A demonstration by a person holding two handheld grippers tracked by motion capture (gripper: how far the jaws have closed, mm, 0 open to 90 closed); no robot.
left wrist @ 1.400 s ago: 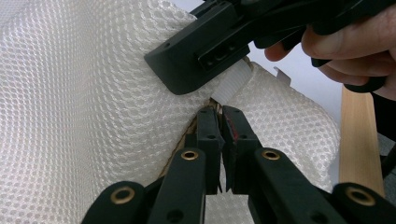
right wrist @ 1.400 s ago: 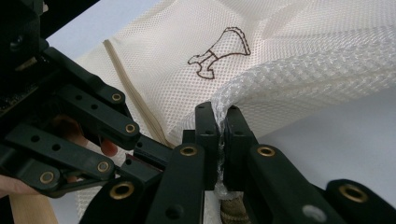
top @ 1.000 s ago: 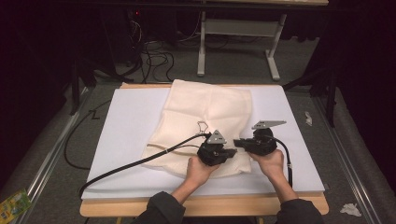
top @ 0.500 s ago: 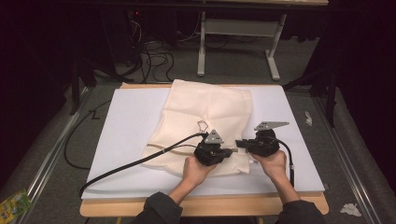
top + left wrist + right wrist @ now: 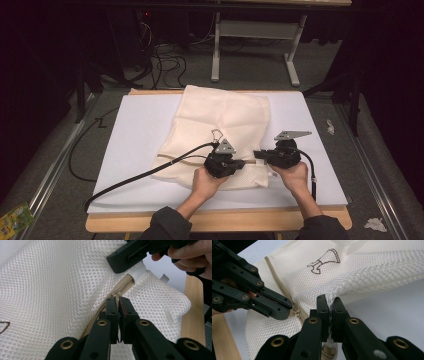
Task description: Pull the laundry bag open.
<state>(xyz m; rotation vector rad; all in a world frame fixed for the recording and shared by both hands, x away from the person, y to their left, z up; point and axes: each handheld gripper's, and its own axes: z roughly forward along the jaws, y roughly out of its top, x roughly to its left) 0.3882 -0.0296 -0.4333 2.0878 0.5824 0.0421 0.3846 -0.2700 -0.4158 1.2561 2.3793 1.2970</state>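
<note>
Setting: lab / recording workspace, dark room. Evidence, high view: wooden table at frame centre covered by a white sheet; grey carpeted floor; loose black cables bundled on the floor at upper left; white metal desk frame at top centre; black surroundings at both frame edges; crumpled paper scraps lower right

Both forearms come in low from the near edge, dark sleeves pushed to the wrists. The left hand grips the black two-jaw left gripper, its jaws pressed together. The right hand holds the black two-jaw right gripper, jaws likewise closed tight. The two tools point toward each other, tips near but apart, each topped by a grey three-cornered plate.
</note>
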